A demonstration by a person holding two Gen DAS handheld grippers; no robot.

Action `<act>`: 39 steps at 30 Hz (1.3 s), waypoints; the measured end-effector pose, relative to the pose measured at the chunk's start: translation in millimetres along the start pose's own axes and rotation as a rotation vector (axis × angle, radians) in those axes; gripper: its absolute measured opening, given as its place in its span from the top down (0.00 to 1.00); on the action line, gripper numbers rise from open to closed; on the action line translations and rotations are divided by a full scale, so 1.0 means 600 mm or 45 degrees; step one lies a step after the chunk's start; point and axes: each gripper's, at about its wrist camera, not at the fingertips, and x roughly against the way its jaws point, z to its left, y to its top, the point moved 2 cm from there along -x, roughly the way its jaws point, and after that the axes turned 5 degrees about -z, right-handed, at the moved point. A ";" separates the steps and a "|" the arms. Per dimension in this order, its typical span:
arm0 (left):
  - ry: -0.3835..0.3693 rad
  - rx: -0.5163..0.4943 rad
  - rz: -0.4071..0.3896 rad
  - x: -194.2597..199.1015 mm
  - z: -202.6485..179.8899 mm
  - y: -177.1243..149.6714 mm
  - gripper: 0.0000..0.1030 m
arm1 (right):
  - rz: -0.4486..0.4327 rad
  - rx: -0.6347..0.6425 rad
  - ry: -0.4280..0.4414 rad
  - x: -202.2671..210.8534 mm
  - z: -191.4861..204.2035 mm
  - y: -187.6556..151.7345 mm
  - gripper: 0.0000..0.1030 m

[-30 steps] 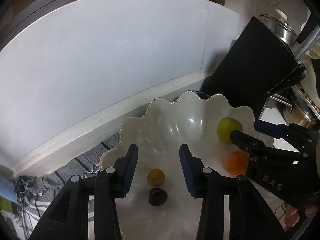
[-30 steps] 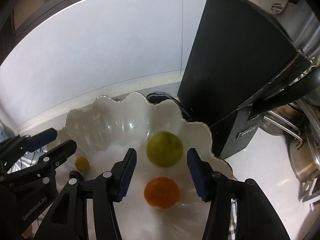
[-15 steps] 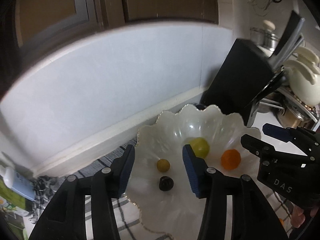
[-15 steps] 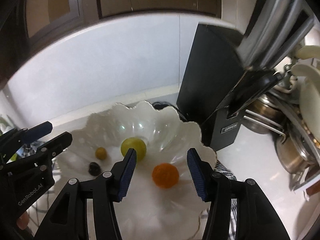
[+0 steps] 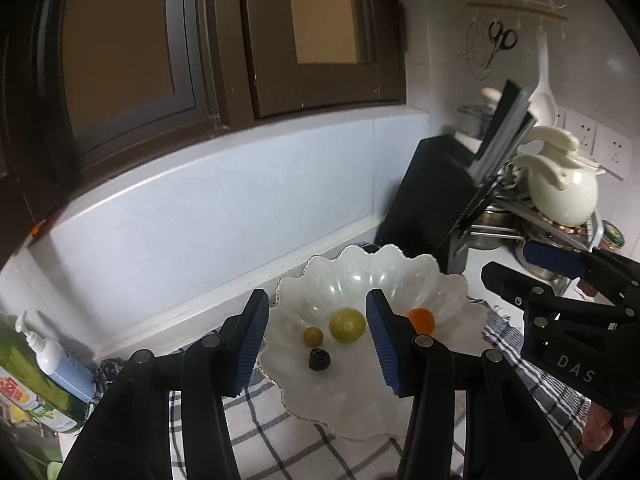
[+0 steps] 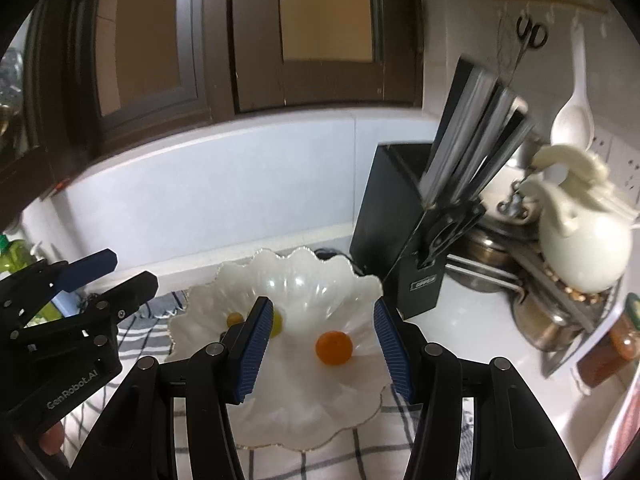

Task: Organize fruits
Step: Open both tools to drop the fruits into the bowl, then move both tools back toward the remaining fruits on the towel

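With the green fruit [image 5: 347,325], orange [image 5: 421,319], small yellow fruit [image 5: 312,336] and dark one [image 5: 319,359] all lying in the scalloped white bowl [image 5: 352,412], I judge the sorting done, my left gripper [image 5: 316,342] and right gripper [image 6: 322,348] both wide open, empty.

A home kitchen: a knife block [image 6: 394,216] and stacked pots [image 6: 486,258] far right, dish soap [image 5: 24,384] near left.

green fruit [image 6: 276,323] half hidden behind tongs

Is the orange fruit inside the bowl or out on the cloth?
Inside. The orange fruit sits on the floor of the white scalloped bowl, within its wavy rim.
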 end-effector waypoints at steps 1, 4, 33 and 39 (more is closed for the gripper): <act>-0.006 -0.001 -0.010 0.010 -0.001 -0.001 0.50 | -0.014 0.004 -0.004 0.012 0.001 0.000 0.48; -0.026 0.002 -0.035 0.041 -0.004 -0.004 0.50 | -0.053 0.008 -0.013 0.048 0.003 -0.001 0.48; -0.092 -0.039 -0.100 0.204 -0.017 -0.079 0.47 | -0.192 0.000 -0.120 0.242 0.024 -0.078 0.48; -0.122 -0.064 -0.092 0.211 -0.021 -0.101 0.47 | -0.162 -0.022 -0.127 0.249 0.025 -0.102 0.48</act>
